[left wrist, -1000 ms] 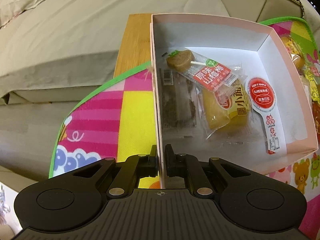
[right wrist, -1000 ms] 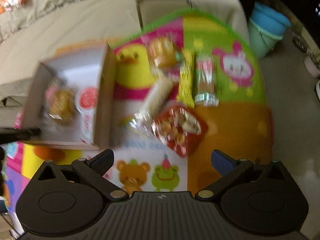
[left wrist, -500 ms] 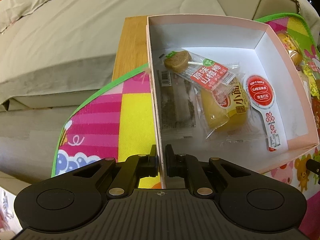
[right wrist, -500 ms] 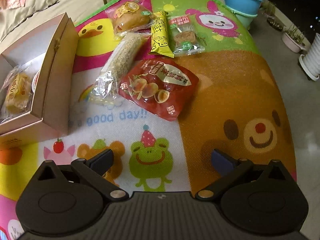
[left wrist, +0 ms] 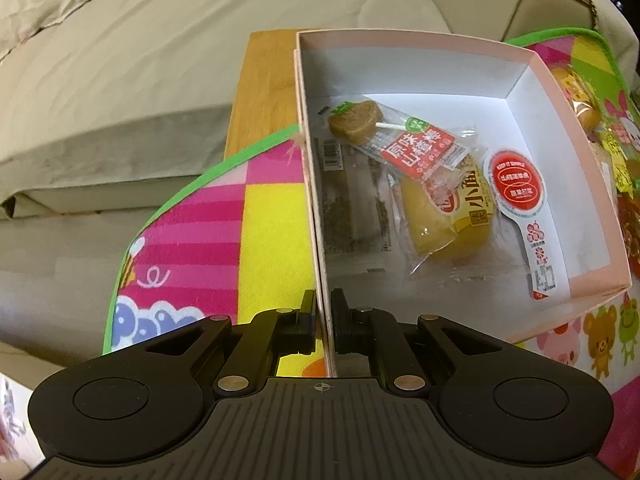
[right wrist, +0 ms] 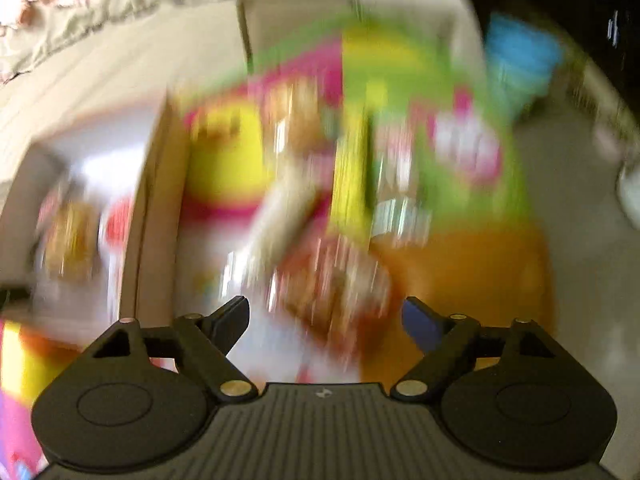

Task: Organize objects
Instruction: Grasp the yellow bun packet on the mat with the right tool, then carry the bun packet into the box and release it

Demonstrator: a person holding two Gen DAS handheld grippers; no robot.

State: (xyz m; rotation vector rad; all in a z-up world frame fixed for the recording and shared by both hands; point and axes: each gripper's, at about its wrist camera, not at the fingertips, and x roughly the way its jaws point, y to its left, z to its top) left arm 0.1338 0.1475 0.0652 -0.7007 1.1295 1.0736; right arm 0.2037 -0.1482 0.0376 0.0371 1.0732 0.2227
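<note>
A pink cardboard box (left wrist: 312, 184) with a white inside sits on a colourful cartoon mat (left wrist: 208, 220). My left gripper (left wrist: 323, 312) is shut on the box's near left wall. Inside lie a brown lollipop in a red-labelled wrapper (left wrist: 400, 136), a yellow cake pack (left wrist: 444, 216), a dark flat pack (left wrist: 352, 204) and a red round-labelled snack (left wrist: 518, 188). My right gripper (right wrist: 324, 316) is open and empty above the mat; its view is motion-blurred. A red snack bag (right wrist: 332, 276), a pale bar (right wrist: 276, 216) and a yellow pack (right wrist: 352, 176) lie ahead of it, the box (right wrist: 136, 208) to its left.
A beige sofa (left wrist: 140, 60) surrounds the mat at left and behind. A strip of wooden table (left wrist: 264, 88) shows beyond the mat edge. A blue bucket (right wrist: 520, 60) stands on the floor at far right. More wrapped snacks (left wrist: 580, 108) lie right of the box.
The left gripper keeps its hold on the box wall, almost still. The right gripper has swung fast, its view shifting and blurring; its jaws look somewhat narrower than before but remain open.
</note>
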